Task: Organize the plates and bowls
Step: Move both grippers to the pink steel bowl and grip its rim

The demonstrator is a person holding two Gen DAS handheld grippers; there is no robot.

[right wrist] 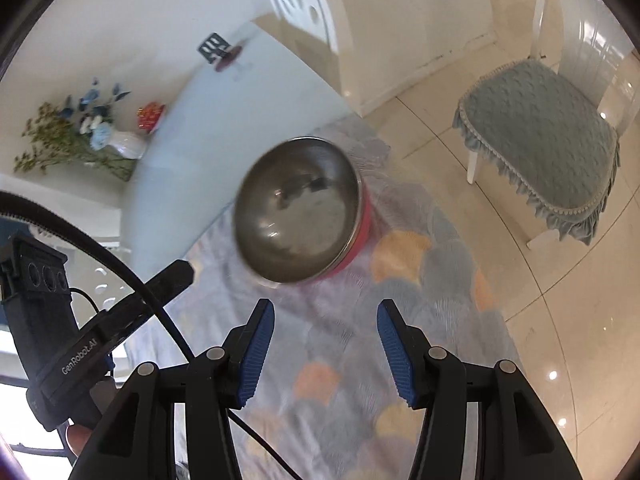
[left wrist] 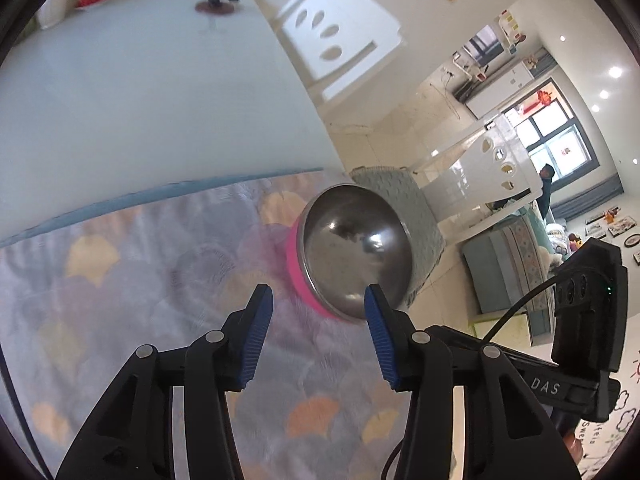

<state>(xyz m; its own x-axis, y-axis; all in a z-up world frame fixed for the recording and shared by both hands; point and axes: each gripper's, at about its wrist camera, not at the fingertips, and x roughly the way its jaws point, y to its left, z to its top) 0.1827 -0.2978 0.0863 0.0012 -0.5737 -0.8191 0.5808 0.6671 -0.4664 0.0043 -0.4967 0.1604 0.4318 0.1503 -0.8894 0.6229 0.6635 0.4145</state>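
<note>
Both your left gripper (left wrist: 318, 330) and right gripper (right wrist: 326, 344) are open and empty, and the shiny pink bowl (left wrist: 352, 252) by the cloth's (left wrist: 120, 300) edge could slide off if bumped.

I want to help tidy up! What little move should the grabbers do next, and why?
Probably bring the left tool forward a bit so its pads straddle the bowl's rim. Both tools are open and empty, the bowl sits alone on the cloth near the table's edge, and the left tool's right pad is already right at the rim.
</note>
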